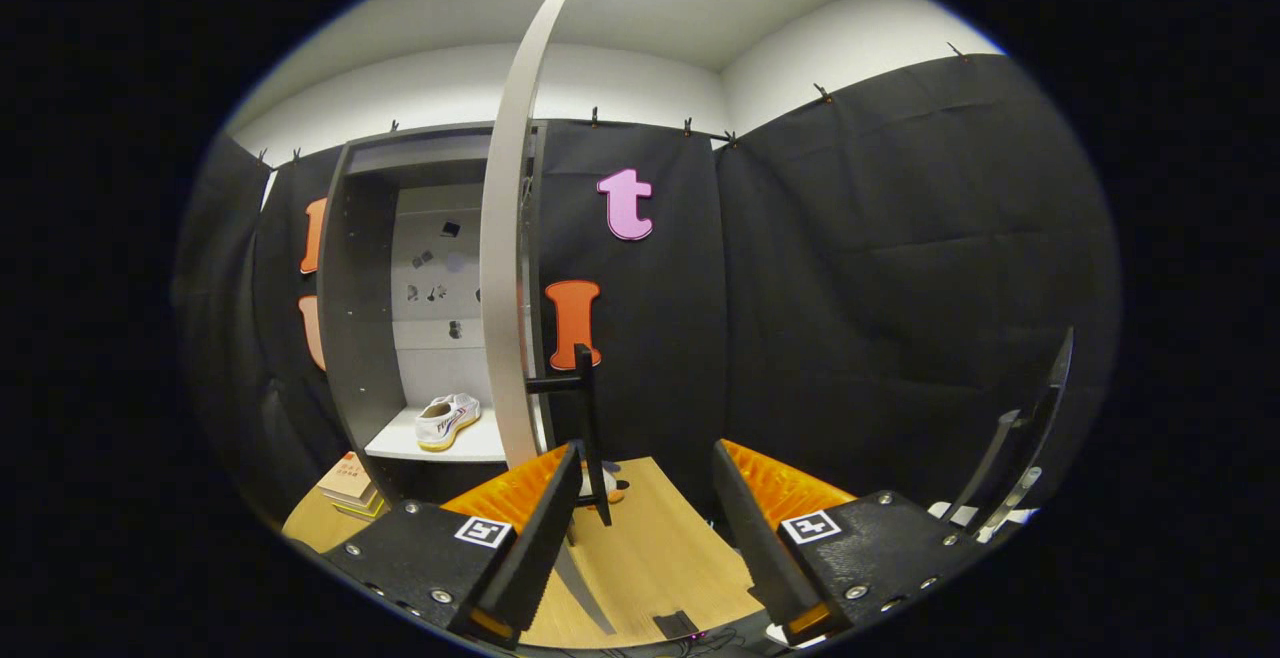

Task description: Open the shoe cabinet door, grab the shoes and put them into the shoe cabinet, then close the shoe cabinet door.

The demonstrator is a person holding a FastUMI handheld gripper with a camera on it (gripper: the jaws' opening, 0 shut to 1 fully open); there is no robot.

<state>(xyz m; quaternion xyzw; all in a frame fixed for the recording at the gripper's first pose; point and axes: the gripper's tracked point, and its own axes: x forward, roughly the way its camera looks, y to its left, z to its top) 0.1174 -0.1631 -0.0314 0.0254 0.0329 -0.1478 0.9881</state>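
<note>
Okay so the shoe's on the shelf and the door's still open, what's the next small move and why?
Probably swing the hand-held gripper against the door's outer face and push it toward the shoe cabinet. The white shoe already sits on the shelf inside, the door stands edge-on and wide open, its black handle just ahead of the left finger, and the open fingers hold nothing.

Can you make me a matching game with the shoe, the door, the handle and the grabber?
Things:
1. white shoe
2. cabinet door
3. black door handle
4. gripper

States or places:
A. swung open, seen edge-on
B. fingers apart, holding nothing
C. lying on the shelf inside the shoe cabinet
D. sticking out from the door, just ahead of the left finger

Pairs: 1-C, 2-A, 3-D, 4-B
</note>
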